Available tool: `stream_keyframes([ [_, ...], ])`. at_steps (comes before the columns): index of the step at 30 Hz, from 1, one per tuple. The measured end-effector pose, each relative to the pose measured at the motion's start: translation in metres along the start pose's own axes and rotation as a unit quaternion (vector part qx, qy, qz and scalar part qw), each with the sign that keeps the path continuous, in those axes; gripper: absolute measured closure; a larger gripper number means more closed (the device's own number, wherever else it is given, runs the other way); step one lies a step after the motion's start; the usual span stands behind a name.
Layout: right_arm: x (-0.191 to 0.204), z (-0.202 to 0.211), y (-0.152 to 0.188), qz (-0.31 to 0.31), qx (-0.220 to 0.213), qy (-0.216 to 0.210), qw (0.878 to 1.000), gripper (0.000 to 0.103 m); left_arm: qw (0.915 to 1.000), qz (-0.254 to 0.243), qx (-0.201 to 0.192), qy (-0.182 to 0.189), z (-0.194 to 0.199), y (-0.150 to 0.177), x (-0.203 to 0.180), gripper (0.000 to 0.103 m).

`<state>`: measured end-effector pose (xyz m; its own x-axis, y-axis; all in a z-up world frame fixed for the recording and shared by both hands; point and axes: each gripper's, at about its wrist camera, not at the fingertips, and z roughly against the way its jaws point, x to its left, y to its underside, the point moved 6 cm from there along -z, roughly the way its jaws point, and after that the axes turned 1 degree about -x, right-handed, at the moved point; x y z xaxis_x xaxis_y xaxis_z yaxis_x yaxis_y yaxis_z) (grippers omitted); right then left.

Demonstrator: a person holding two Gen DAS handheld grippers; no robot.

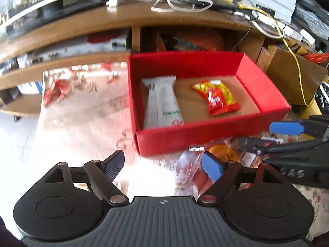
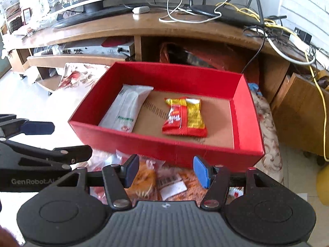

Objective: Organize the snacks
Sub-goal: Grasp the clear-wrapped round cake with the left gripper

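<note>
A red box [image 1: 205,132] [image 2: 164,146] holds a white snack packet [image 1: 162,100] [image 2: 127,109] on its left and a red-and-yellow packet [image 1: 218,96] [image 2: 185,117] on its right. My left gripper [image 1: 162,164] is open just in front of the box, above a clear-wrapped snack [image 1: 189,160]. My right gripper [image 2: 164,170] is open over loose snacks, among them an orange bun in clear wrap [image 2: 144,179]. The right gripper also shows in the left wrist view [image 1: 285,135], and the left gripper in the right wrist view [image 2: 41,140].
A wooden TV stand [image 2: 123,30] with shelves stands behind the box, with a monitor base, a router [image 2: 226,12] and tangled cables on top. A brown cabinet [image 2: 304,111] stands at the right. A floral cloth [image 2: 267,123] lies under the box.
</note>
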<state>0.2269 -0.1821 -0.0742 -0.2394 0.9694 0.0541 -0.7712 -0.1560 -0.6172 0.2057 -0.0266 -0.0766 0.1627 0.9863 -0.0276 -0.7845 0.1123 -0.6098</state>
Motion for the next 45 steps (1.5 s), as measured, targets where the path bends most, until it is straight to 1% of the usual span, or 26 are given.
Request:
stream_keyframes([
  [4, -0.002, 0.003, 0.004, -0.007, 0.003, -0.004, 1.0, 0.032, 0.9997, 0.01, 0.019, -0.01, -0.014, 0.005, 0.006, 0.009],
  [5, -0.002, 0.003, 0.004, -0.008, 0.003, -0.005, 1.0, 0.032, 0.9996, 0.012, 0.021, -0.011, -0.016, 0.006, 0.007, 0.005],
  [8, -0.003, 0.003, 0.004, -0.009, 0.005, -0.008, 1.0, 0.031, 0.9995, 0.019, 0.024, -0.008, -0.024, 0.008, 0.01, 0.0],
  [12, -0.005, -0.001, 0.007, -0.012, 0.015, -0.015, 1.0, 0.031, 0.9981, 0.045, 0.039, 0.017, -0.037, 0.012, 0.012, 0.0],
  [15, -0.004, -0.004, 0.009, -0.009, 0.02, -0.016, 1.0, 0.031, 0.9978, 0.039, 0.053, 0.011, -0.048, 0.017, 0.009, 0.0],
  [17, -0.005, -0.006, 0.011, -0.009, 0.024, -0.014, 1.0, 0.031, 0.9978, 0.035, 0.057, -0.002, -0.053, 0.021, 0.007, 0.0],
  [19, -0.008, -0.007, 0.011, -0.011, 0.026, -0.012, 1.0, 0.031, 0.9978, 0.041, 0.053, 0.002, -0.051, 0.022, 0.007, 0.004],
  [21, -0.016, -0.007, 0.011, -0.02, 0.027, -0.006, 0.999, 0.031, 0.9977, 0.044, 0.05, 0.011, -0.047, 0.02, 0.006, 0.016],
  [23, -0.024, -0.007, 0.011, -0.031, 0.028, 0.001, 0.999, 0.031, 0.998, 0.04, 0.049, 0.009, -0.044, 0.019, 0.004, 0.019],
  [27, -0.043, -0.002, 0.015, -0.05, 0.033, 0.012, 0.998, 0.031, 0.9991, 0.006, 0.042, -0.01, -0.038, 0.021, -0.001, 0.023],
  [31, -0.063, 0.005, 0.025, -0.072, 0.042, 0.023, 0.996, 0.03, 0.9991, -0.007, 0.039, -0.014, -0.036, 0.022, -0.002, 0.023],
  [33, -0.072, 0.007, 0.031, -0.085, 0.047, 0.025, 0.995, 0.029, 0.9991, -0.007, 0.04, -0.011, -0.037, 0.022, -0.002, 0.016],
  [35, -0.074, 0.005, 0.034, -0.085, 0.053, 0.018, 0.995, 0.029, 0.999, -0.002, 0.044, -0.007, -0.038, 0.023, -0.001, 0.013],
  [36, -0.073, 0.004, 0.033, -0.08, 0.055, 0.015, 0.995, 0.028, 0.999, -0.002, 0.045, -0.003, -0.038, 0.024, -0.001, 0.01],
  [38, -0.067, -0.004, 0.032, -0.053, 0.071, 0.0, 0.996, 0.024, 0.9986, -0.009, 0.051, -0.003, -0.04, 0.026, -0.003, 0.007],
  [40, -0.059, -0.013, 0.031, -0.015, 0.081, -0.005, 0.997, 0.023, 0.9985, -0.014, 0.053, -0.002, -0.041, 0.027, -0.004, 0.005],
  [43, -0.043, -0.024, 0.029, 0.055, 0.102, -0.017, 0.993, 0.022, 0.9979, -0.016, 0.062, 0.005, -0.042, 0.027, -0.005, 0.004],
  [44, -0.038, -0.027, 0.028, 0.073, 0.106, -0.025, 0.991, 0.021, 0.9977, -0.017, 0.065, 0.007, -0.043, 0.027, -0.006, 0.004],
  [45, -0.033, -0.03, 0.028, 0.086, 0.113, -0.035, 0.989, 0.018, 0.9974, -0.019, 0.068, 0.009, -0.043, 0.027, -0.007, 0.003],
])
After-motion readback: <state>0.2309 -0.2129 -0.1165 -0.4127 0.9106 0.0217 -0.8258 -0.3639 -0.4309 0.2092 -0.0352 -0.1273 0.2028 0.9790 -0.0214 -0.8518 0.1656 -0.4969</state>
